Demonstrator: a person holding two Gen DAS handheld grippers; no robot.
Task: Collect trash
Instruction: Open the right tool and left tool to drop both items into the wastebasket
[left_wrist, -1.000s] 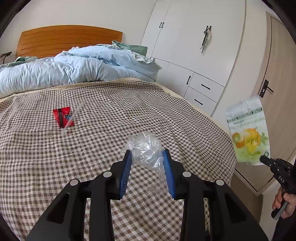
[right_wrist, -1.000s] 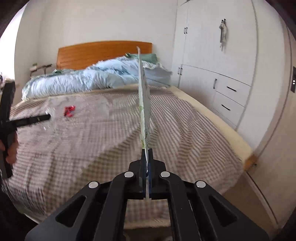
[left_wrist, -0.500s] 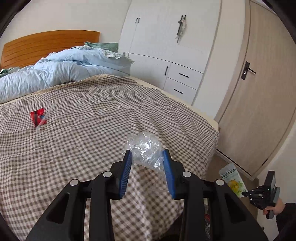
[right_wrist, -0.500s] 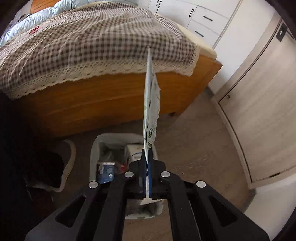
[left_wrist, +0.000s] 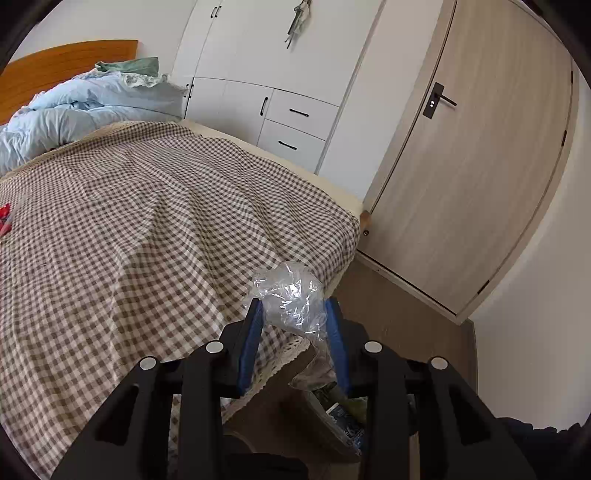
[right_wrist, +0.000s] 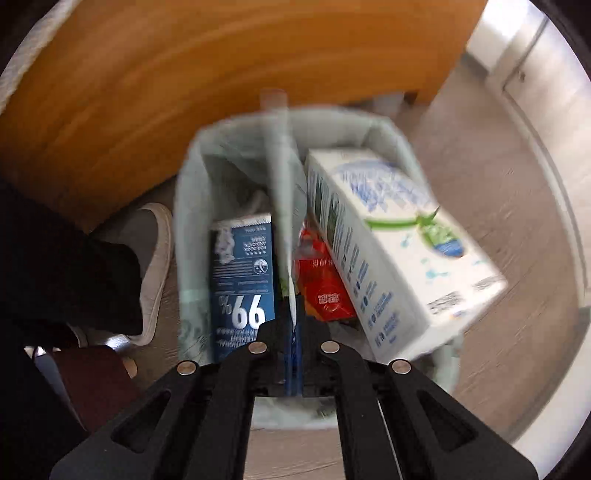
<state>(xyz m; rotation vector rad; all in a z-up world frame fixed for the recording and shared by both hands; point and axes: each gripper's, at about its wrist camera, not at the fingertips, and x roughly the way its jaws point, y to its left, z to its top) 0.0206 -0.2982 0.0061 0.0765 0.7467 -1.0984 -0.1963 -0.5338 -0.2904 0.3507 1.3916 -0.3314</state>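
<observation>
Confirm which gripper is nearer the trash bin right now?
Right. The right gripper hangs directly above the trash bin, shut on the flat wrapper. The left gripper holds the clear plastic over the bed's corner, the bin below it.

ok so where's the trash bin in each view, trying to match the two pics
Left wrist: the trash bin shows only in part at the bottom centre, low behind the left claw and its crumpled clear plastic, just past the bed's corner.
Right wrist: it fills the centre, seen from above, under the right claw that pinches a flat wrapper.
Shared landmark: the blue packet inside the bin.
</observation>
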